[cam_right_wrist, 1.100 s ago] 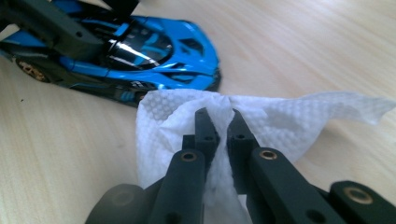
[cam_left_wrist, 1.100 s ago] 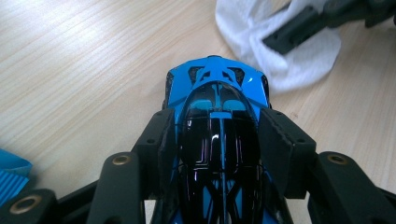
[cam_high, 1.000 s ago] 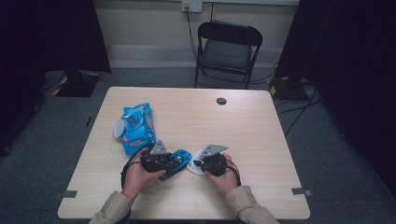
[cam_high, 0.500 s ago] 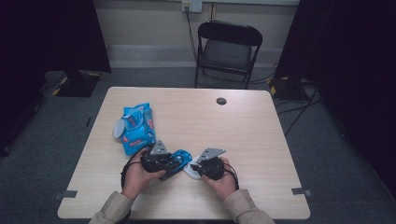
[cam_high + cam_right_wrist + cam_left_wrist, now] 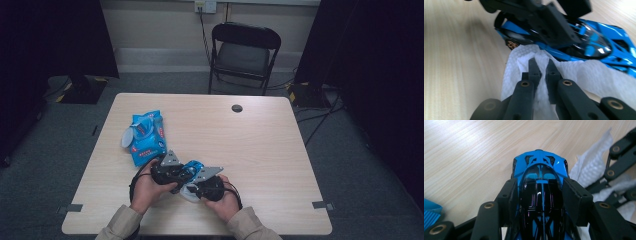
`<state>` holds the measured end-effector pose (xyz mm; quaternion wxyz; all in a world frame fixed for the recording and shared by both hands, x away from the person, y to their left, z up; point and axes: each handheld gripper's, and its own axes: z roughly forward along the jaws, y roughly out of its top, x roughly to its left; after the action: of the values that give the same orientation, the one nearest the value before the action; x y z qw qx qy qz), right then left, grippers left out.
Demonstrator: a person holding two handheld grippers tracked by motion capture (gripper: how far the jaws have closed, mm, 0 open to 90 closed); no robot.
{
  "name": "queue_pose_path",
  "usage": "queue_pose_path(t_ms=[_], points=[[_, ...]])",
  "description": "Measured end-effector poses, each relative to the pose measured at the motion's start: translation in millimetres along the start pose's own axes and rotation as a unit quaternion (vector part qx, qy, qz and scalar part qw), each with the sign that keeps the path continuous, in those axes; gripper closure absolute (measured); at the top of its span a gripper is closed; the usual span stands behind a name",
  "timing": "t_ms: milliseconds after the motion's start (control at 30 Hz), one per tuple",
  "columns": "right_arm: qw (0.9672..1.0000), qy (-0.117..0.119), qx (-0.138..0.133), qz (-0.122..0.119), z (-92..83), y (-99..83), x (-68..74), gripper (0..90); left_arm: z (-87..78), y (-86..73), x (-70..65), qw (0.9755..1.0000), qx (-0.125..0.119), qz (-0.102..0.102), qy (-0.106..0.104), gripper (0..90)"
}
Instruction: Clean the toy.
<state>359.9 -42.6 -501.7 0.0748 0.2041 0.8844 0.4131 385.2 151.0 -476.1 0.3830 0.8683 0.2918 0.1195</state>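
Both grippers meet near the bench's point(image 5: 280, 150) front edge — left gripper point(image 5: 167, 172) holding a blue toy car point(image 5: 192, 167), right gripper point(image 5: 210, 186) alongside; wipes pack point(image 5: 146, 137) behind.

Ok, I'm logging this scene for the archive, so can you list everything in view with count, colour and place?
Glossy blue and black toy car: one, clamped between the left gripper's pads, near table edge.
White textured wipe: one, pinched by the right gripper, against the car's side.
Blue plastic wipes pack: one, left part of the table, flap open.
Light wooden table: one, centre.
Round dark cable hole: one, far table edge.
Black folding chair: one, behind the table.
Left gripper: black, on the car.
Right gripper: black, on the wipe.
Hands: two, bottom edge.
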Motion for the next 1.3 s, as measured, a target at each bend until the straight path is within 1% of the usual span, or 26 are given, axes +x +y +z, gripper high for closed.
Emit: queue_pose_path(t_ms=[167,267,367,500,600,700,867,1033,1167,1233,1300], points=[[0.9999,0.014,-0.005,0.003,2.8,1.5,5.2,86.8,0.3,0.1,-0.3,1.0,-0.001,-0.001,0.0,47.8],[0.9997,0.023,-0.01,0.002,4.8,3.7,9.6,86.8,0.2,0.1,-0.3,1.0,-0.001,-0.001,0.001,47.8],[0.9996,0.026,-0.011,-0.002,6.2,5.1,12.7,86.8,0.2,0.0,-0.4,1.0,-0.001,-0.001,0.001,47.9],[0.9992,0.036,-0.017,0.002,8.2,5.6,18.2,86.8,0.4,0.2,-0.6,1.0,-0.001,-0.001,0.001,47.9],[0.999,0.04,-0.018,-0.005,12.1,8.4,24.3,86.8,0.4,-0.2,-0.6,1.0,-0.003,-0.002,0.0,47.9],[0.9988,0.044,-0.018,-0.008,14.1,9.6,27.2,86.8,0.3,-0.8,0.0,1.0,-0.005,-0.002,0.0,47.9],[0.9981,0.055,-0.026,-0.009,12.2,10.6,28.8,86.7,0.3,-0.8,0.0,1.0,-0.005,-0.001,0.0,47.9],[0.9975,0.06,-0.035,-0.01,3.3,13.5,28.7,86.7,0.6,-0.9,-0.1,1.0,-0.007,-0.003,0.0,47.9],[0.9977,0.055,-0.037,-0.014,-5.9,12.7,24.7,86.7,0.5,-0.9,-0.1,1.0,-0.007,0.0,0.002,47.9],[0.9981,0.048,-0.034,-0.016,-10.5,10.9,20.8,86.7,0.3,-0.8,-0.2,1.0,-0.006,0.0,0.002,47.9],[0.9984,0.043,-0.035,-0.01,-15.3,7.9,15.6,86.7,0.5,-0.9,-0.1,1.0,-0.006,-0.001,0.0,47.9]])
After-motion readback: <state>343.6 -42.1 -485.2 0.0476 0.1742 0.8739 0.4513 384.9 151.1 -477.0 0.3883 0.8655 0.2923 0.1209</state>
